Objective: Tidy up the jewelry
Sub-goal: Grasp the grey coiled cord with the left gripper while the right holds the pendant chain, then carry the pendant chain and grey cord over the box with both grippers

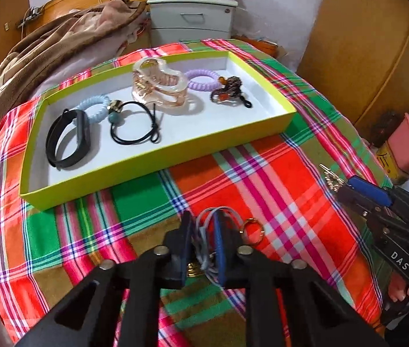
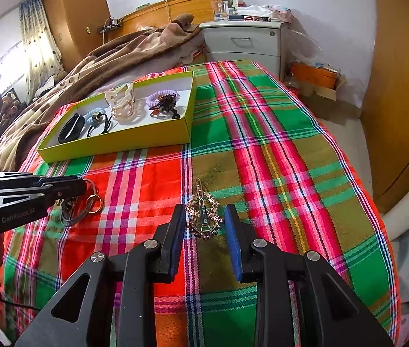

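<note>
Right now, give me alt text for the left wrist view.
The left gripper is closed on a bundle of thin grey cords beside a gold ring on a bright plaid cloth. Behind sits a shallow lime-green box holding hair ties, a clear claw clip and a black wristband.

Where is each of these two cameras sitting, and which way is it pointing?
Left wrist: rides the left gripper, looking down its fingers at a grey cord with a gold ring between them; the right gripper shows at the edge.
Right wrist: rides the right gripper, fingers open around a beaded ornament; the left gripper shows.
Shared: the yellow-green tray and plaid cloth.
</note>
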A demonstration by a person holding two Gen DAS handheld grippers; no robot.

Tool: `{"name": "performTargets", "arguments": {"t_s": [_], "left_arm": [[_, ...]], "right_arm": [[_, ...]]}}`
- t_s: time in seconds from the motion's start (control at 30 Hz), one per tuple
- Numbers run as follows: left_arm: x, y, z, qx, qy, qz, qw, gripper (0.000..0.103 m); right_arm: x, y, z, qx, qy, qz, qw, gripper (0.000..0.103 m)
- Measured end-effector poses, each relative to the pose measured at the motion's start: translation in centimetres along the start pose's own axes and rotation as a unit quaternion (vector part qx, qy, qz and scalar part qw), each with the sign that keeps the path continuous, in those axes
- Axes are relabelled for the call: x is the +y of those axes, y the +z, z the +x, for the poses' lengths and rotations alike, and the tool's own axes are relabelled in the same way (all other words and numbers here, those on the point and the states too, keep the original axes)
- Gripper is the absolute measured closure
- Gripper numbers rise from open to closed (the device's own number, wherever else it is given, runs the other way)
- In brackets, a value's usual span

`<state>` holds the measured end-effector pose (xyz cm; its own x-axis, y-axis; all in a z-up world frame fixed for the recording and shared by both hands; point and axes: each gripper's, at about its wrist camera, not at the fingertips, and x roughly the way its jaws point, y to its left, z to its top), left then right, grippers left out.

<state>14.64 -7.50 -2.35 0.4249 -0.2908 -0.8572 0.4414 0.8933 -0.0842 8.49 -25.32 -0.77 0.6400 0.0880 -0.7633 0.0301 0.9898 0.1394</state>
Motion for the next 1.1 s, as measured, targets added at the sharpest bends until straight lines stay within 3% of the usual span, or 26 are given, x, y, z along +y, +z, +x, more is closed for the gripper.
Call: {"name": "performTargets", "arguments": {"t_s": [0.1, 0.5, 0.93, 1.03, 1.1], "left_arm": [[-0.2, 0.0, -0.1, -0.002, -0.009, 0.004, 0.9999, 0.098], [0.3, -0.4, -4.3, -0.054, -0.054, -0.032, 0.9966, 0.099], [1.9, -0.7, -5.6, -0.067, -0.052, -0.053, 0.995, 0.098], [2.5, -0.2, -3.8, -0.039, -0.031, -0.054, 0.9973, 0.096], [2.6, 0.0, -2.7, -0.022, -0.016, -0.05, 0.9984, 0.081]], "right_arm": [[0.0, 0.0, -0.1, -0.002, -0.001, 0.001, 1.0, 0.075], [0.3, 0.3, -1.1, -0.02, 0.002, 0.006, 1.0, 0.075], [1.3, 1.1, -2.1, -0.034, 0.005, -0.001, 0.999, 0.075], [1.4, 1.0, -2.0, -0.031, 0.006, -0.002, 1.0, 0.075], [1.3, 1.0, -1.8, -0.028, 0.006, -0.001, 1.0, 0.074]]}}
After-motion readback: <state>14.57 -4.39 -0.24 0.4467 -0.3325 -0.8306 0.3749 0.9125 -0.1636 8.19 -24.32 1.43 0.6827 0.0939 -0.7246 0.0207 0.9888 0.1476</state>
